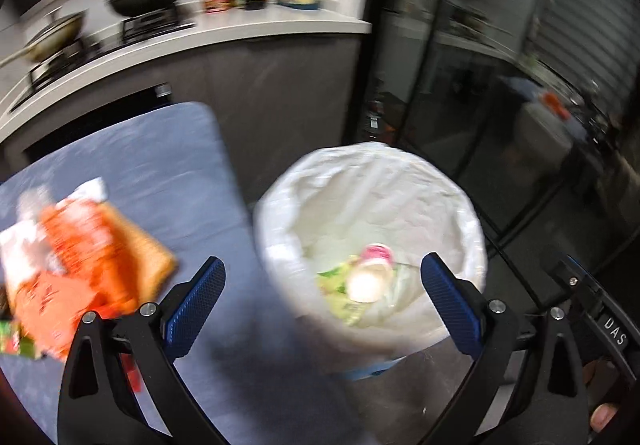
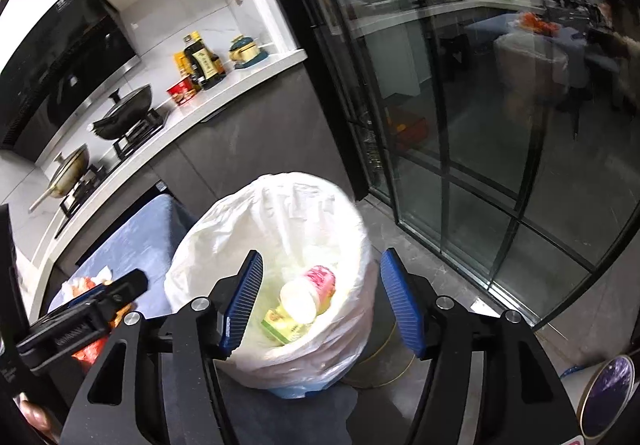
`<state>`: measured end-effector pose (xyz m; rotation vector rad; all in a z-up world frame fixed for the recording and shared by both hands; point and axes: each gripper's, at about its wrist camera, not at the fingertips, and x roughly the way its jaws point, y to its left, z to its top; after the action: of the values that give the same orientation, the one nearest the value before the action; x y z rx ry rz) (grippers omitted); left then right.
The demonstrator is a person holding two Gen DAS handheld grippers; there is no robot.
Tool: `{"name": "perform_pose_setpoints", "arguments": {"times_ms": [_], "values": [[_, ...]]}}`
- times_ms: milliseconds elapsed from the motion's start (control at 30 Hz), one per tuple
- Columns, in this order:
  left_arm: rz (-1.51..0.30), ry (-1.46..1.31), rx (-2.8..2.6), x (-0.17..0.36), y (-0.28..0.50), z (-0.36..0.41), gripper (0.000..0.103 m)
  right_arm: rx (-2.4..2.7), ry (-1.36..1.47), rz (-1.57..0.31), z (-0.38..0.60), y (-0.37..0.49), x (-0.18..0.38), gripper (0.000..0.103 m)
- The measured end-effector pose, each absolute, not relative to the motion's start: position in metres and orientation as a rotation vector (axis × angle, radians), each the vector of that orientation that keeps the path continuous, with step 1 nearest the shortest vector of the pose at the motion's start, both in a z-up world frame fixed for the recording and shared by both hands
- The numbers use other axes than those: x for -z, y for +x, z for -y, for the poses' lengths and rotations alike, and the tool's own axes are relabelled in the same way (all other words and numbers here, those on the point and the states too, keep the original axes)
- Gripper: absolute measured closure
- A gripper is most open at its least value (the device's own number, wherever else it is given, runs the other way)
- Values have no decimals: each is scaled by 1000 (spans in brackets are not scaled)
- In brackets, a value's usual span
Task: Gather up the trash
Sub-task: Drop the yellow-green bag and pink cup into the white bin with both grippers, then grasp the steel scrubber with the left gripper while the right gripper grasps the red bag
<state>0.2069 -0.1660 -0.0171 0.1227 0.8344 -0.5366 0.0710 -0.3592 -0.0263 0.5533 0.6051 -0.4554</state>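
Note:
A bin lined with a white bag stands on the floor beside a blue-covered table. At its bottom lie a pink-and-white cup and a green wrapper. My left gripper is open wide and empty, over the table's corner and the bin. Blurred orange packaging and white scraps lie on the table to its left. In the right wrist view my right gripper hangs open and empty above the bin, with the cup and green wrapper below between its fingers.
A kitchen counter with woks, bottles and a red tub runs behind the table. A black-framed glass sliding door stands right of the bin. A round dark-faced object sits on the floor at lower right.

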Motion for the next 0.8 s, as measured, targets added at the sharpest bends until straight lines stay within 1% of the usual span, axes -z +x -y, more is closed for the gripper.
{"name": "perform_pose_setpoints", "arguments": {"times_ms": [333, 400, 600, 800], "values": [[-823, 73, 270, 9, 203, 48, 9, 264, 483, -633, 279, 103, 14, 40], [-832, 51, 228, 10, 201, 26, 9, 217, 461, -639, 255, 111, 12, 39], [-855, 8, 106, 17, 194, -44, 9, 94, 384, -673, 191, 130, 8, 39], [-872, -65, 22, 23, 186, -108, 9, -7, 331, -734, 134, 142, 15, 39]]}}
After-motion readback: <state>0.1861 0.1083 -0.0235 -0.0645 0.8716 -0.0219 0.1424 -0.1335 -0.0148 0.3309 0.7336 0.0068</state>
